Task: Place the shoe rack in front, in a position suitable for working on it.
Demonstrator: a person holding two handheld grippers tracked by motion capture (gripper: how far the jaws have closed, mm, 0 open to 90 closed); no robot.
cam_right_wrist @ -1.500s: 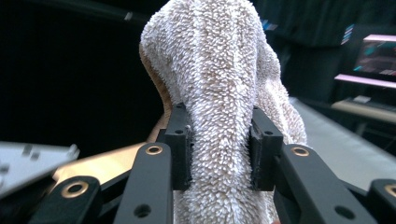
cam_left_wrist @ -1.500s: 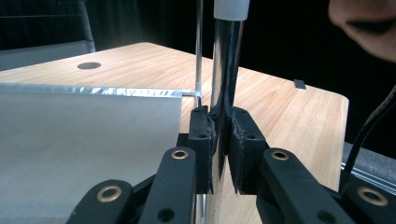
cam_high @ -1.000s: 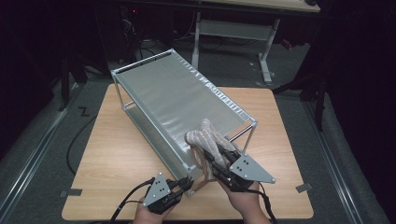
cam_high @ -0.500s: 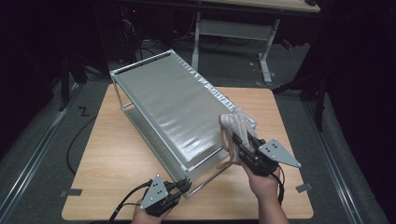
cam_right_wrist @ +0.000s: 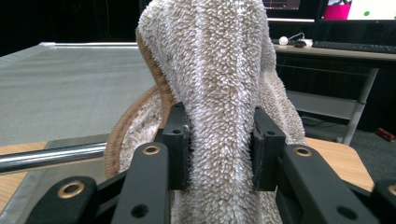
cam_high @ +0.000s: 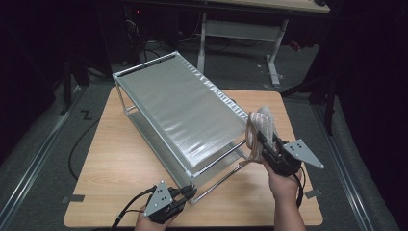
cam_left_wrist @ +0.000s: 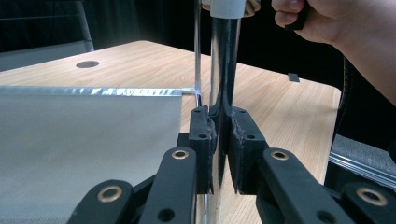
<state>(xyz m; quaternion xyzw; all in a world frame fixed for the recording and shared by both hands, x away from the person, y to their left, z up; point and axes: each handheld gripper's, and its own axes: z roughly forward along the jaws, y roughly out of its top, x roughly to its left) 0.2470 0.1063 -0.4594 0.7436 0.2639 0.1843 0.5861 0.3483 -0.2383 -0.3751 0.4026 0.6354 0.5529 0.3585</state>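
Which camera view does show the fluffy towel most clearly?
The right gripper view: the towel is close between the right gripper jaws, its shaggy pile and brown edge plain. The high view shows it small beside the rack. In the left gripper view I cannot make it out.

Wooden table (cam_high: 120,163), grey desk frame (cam_high: 240,29) behind, cables (cam_high: 77,149) on floor

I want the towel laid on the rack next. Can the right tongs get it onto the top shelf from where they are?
Probably yes. The right tongs hold the fluffy towel raised beside the rack's top shelf, whose mesh lies bare. The left tongs clamp a corner post, out of the way.
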